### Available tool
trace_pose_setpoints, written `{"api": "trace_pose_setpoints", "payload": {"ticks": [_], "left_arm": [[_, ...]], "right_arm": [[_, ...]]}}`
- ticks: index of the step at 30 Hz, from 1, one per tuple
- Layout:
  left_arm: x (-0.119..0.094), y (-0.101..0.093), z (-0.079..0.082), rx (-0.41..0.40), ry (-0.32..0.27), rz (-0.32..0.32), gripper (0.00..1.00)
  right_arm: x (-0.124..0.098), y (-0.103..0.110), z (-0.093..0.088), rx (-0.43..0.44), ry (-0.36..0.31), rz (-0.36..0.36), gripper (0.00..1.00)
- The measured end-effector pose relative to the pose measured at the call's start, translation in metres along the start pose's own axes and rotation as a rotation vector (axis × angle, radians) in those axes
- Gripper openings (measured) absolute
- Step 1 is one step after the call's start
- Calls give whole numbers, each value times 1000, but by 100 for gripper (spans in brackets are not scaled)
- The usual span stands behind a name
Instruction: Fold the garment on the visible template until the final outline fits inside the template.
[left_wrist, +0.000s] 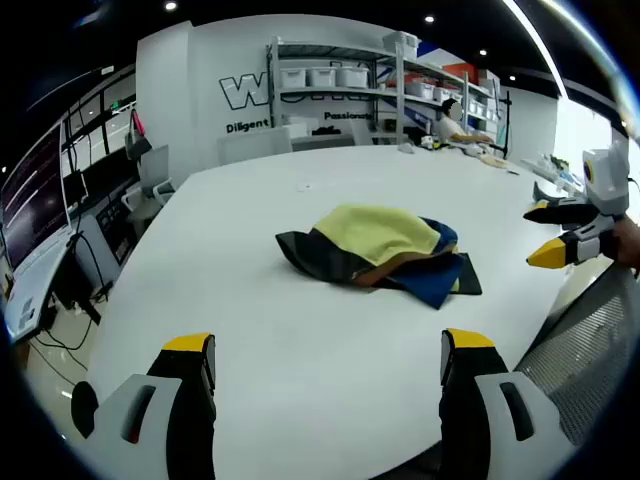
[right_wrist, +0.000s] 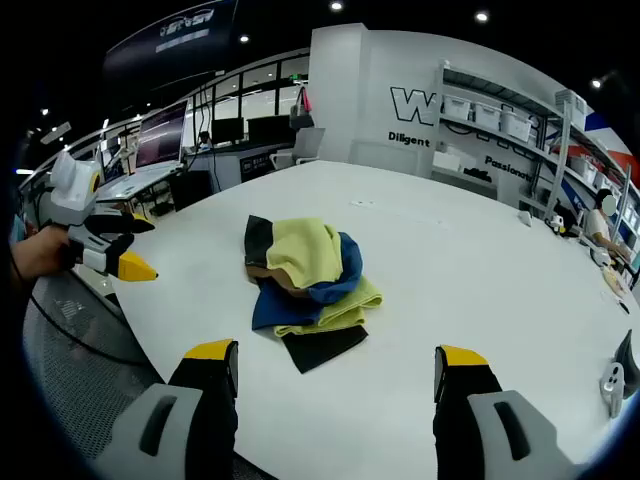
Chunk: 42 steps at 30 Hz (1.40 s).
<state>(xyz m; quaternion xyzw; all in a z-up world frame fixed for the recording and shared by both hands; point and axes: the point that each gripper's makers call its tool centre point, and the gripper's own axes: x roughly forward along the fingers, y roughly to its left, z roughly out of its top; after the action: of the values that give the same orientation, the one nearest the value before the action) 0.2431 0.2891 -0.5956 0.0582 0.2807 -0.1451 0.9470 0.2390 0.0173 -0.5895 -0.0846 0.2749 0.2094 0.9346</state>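
Note:
A crumpled garment (left_wrist: 382, 254) in yellow, blue, black and brown lies bunched in a heap on the white table (left_wrist: 300, 360). In the left gripper view my left gripper (left_wrist: 328, 352) stands open above the table's near edge, well short of the heap, and the right gripper (left_wrist: 560, 232) comes in from the right, open. The right gripper view shows the same garment (right_wrist: 308, 282) ahead of my open right gripper (right_wrist: 336, 362), with the left gripper (right_wrist: 115, 245) held by a hand at the left, open. I see no template outline on the table.
Shelves with white bins (left_wrist: 325, 75) stand against the far wall. Monitors and a desk (left_wrist: 40, 230) sit to the left of the table. A person sits at the far end (left_wrist: 452, 118). Small items (right_wrist: 612, 385) lie at the table's right edge.

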Motion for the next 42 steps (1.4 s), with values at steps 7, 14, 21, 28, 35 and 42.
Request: {"api": "trace_pose_setpoints", "payload": {"ticks": [7,14,21,28,35,42], "left_arm": [[0,0,0,-4,2,1,90],[0,0,-1,-5,4,3,89],[0,0,-1,-10,2,2,89],[1,1,-3,-15,12,2,90],[1,2,-4,-17,13,5,90],[0,2,0,-20,-6,4,90]], "right_arm": [[0,0,0,0,1,0,78],[0,0,-1,-3,2,2,78],[1,0,-1,-14,2,0,79],[1,2,0,-27,3,5,79],[2,4,0,-31,0,11,79],[2,2,1,34,-11,29,78]]}}
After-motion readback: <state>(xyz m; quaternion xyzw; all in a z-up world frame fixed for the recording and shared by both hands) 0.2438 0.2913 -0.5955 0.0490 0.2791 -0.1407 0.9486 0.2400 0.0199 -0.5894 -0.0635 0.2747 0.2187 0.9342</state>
